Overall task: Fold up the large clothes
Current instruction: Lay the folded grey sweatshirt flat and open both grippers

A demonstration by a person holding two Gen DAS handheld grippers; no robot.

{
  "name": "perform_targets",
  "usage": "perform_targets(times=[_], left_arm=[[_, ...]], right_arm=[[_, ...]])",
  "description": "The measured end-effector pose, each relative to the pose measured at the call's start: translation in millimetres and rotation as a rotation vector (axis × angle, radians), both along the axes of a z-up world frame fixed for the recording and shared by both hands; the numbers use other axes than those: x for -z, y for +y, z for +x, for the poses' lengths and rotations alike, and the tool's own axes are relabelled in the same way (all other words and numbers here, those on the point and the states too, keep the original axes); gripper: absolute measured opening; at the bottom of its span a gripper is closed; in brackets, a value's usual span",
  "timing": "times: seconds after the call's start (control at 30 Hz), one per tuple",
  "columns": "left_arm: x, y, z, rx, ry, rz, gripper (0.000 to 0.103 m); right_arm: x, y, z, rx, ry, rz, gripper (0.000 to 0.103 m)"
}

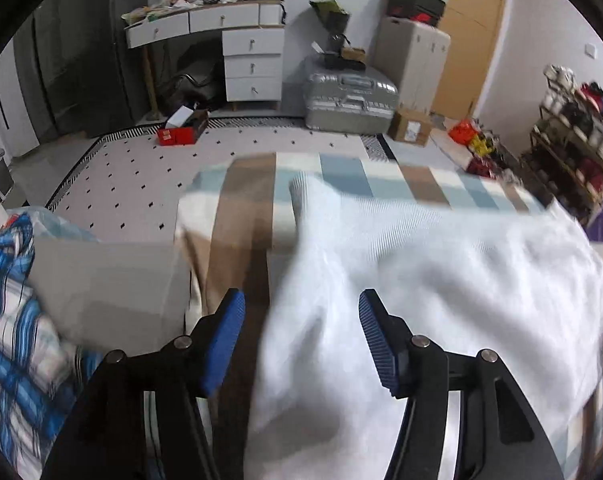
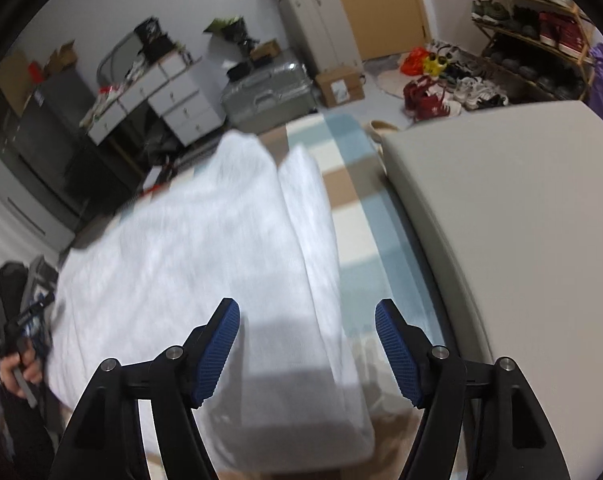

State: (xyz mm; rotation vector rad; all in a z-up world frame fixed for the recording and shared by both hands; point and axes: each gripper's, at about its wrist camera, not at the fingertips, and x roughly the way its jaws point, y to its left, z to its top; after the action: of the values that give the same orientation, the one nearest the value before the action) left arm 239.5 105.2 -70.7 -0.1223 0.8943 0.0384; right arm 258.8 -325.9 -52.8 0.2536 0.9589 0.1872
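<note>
A large white garment lies on a striped blue, brown and cream cloth. My left gripper is open above the garment's left edge, with nothing between its blue pads. In the right wrist view the white garment lies partly folded, with a folded strip along its right side. My right gripper is open just above the garment's near right corner and holds nothing. The left gripper and the hand holding it show at the far left of that view.
A blue and white plaid garment lies at the left. A grey mattress or cushion runs along the right of the striped cloth. Behind are a silver suitcase, a white drawer desk, boxes and a shoe rack.
</note>
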Motion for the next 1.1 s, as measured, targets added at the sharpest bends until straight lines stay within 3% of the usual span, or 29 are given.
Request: perform_targets(times=[0.07,0.1,0.13,0.17,0.23,0.27,0.3,0.33,0.4,0.47,0.57,0.63,0.8,1.1], left_arm=[[6.9,-4.4,-6.6,0.002,0.014,0.015,0.054],[8.5,-5.7,-10.2,0.000,0.018,0.017,0.054],[9.7,-6.5,-14.5,-0.002,0.023,0.019,0.054],[10.5,-6.1,-20.0,-0.012,0.025,0.016,0.054],[7.4,-3.5,-30.0,-0.034,0.012,0.001,0.054],[6.1,-1.9,-35.6,-0.036,0.004,-0.015,0.054],[6.2,0.5,-40.3,-0.038,0.000,-0.023,0.054],[7.0,2.8,-43.7,-0.047,-0.002,-0.025,0.054],[9.4,5.9,-45.8,-0.070,-0.004,-0.024,0.054],[13.6,8.0,-48.3,-0.087,-0.001,-0.038,0.054],[20.8,8.4,-54.3,-0.090,0.021,-0.073,0.054],[24.0,3.4,-57.3,-0.075,0.030,-0.065,0.054],[26.6,-2.9,-64.0,-0.083,0.024,-0.031,0.054],[29.6,-6.1,-64.8,-0.097,0.001,-0.014,0.054]], right_arm=[[10.2,5.8,-4.3,-0.026,0.007,-0.020,0.068],[13.4,7.9,-5.4,-0.034,0.009,-0.017,0.046],[15.0,9.9,-7.4,-0.052,0.011,0.005,0.009],[12.3,12.0,-11.6,-0.081,0.000,0.048,0.008],[-9.3,11.2,-38.3,-0.122,-0.175,0.101,0.008],[-19.9,6.9,-51.7,-0.110,-0.240,0.100,0.008],[-20.4,2.1,-53.8,-0.087,-0.234,0.105,0.008],[-15.1,-4.5,-51.4,-0.062,-0.205,0.117,0.008],[9.3,-8.0,-38.1,-0.005,-0.072,0.050,0.009],[22.5,0.3,-37.9,0.009,-0.032,-0.016,0.013],[17.3,2.7,-44.1,0.015,-0.055,-0.020,0.033],[14.8,0.1,-48.7,0.015,-0.051,0.022,0.057],[10.3,1.1,-59.0,0.000,-0.050,0.009,0.064],[16.2,-2.5,-74.3,0.033,-0.015,0.055,0.066]])
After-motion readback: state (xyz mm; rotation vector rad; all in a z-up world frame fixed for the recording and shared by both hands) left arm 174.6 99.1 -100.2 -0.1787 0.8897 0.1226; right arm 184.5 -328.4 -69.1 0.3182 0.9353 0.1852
